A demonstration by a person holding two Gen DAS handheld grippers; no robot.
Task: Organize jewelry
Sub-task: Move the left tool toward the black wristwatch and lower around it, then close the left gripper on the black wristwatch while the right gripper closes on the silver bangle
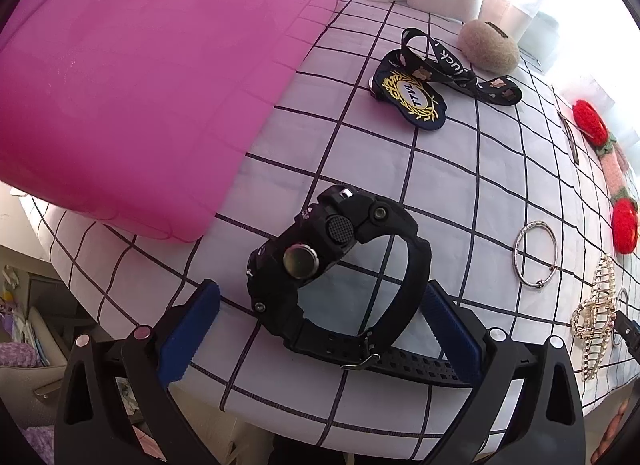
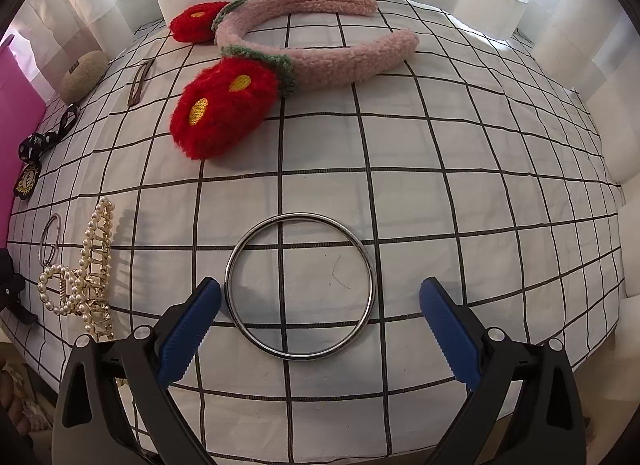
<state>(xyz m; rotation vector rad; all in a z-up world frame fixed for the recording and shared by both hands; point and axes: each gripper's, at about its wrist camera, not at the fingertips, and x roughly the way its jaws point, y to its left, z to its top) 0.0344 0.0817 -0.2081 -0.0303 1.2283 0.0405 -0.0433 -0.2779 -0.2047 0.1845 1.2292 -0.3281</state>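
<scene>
While both tools hover low over the checked cloth (image 2: 460,201), the left gripper (image 1: 320,321) spreads its blue pads wide around a black wristwatch (image 1: 336,265) lying on its side, strap buckled. Equally wide apart, the right gripper (image 2: 320,321) frames a plain silver bangle (image 2: 300,287) lying flat, its left pad beside the rim. A pink bin (image 1: 132,85) stands just beyond the watch, contents hidden.

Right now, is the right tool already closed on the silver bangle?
No: the right tool is open, its blue fingers standing apart on either side of the silver bangle lying flat on the checked cloth.
</scene>
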